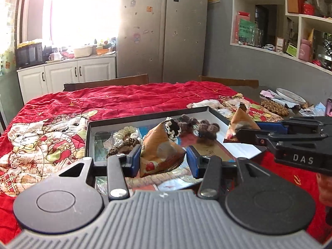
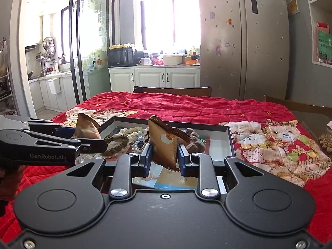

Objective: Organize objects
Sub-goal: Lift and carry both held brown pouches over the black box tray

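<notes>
Both grippers clamped on tan pyramid snack packets, held above the black tray (image 1: 149, 112) on the red-quilted counter (image 1: 124, 97). Left gripper (image 1: 161, 159): left packet (image 1: 159, 145) looks held loosely, hard to tell. Right gripper (image 2: 165, 157): right packet (image 2: 166, 145) pinched tight. Risk: slick, puffy foil could pivot out, falling onto the crocheted pieces (image 1: 126, 137).

The far half of the red quilted cloth (image 2: 186, 105) lies bare and passable; the shallow black-rimmed tray (image 1: 145, 113) is crowded with crocheted yarn pieces (image 1: 186, 124); two dark wooden chair backs (image 1: 105, 83) bound the far edge; small clutter and a plate (image 1: 290, 97) block the right end.
</notes>
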`<state>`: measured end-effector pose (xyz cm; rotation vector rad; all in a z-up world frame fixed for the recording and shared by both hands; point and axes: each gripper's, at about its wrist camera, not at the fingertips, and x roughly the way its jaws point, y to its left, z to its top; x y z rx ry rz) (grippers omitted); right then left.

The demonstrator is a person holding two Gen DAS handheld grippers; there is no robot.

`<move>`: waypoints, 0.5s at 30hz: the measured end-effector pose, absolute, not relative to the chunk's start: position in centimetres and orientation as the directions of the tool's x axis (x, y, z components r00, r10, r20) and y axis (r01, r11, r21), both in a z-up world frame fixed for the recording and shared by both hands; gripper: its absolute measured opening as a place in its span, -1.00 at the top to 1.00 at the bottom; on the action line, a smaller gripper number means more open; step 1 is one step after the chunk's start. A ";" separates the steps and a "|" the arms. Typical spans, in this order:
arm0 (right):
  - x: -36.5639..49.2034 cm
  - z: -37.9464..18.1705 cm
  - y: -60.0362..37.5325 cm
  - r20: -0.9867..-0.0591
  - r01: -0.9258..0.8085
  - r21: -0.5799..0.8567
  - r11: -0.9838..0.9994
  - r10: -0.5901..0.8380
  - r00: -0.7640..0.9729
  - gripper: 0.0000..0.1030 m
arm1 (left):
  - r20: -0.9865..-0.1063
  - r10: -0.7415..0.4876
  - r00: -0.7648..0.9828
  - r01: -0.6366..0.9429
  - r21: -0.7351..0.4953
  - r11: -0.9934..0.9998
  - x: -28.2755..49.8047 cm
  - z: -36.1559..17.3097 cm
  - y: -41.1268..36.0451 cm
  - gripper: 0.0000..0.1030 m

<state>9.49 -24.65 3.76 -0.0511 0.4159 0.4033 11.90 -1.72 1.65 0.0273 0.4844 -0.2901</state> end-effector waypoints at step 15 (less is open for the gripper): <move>13.7 2.7 -22.3 -0.421 -0.386 0.018 0.922 0.358 0.834 0.51 | -0.501 -0.222 0.836 0.232 -0.044 0.972 15.8 -0.1 -1.9 0.03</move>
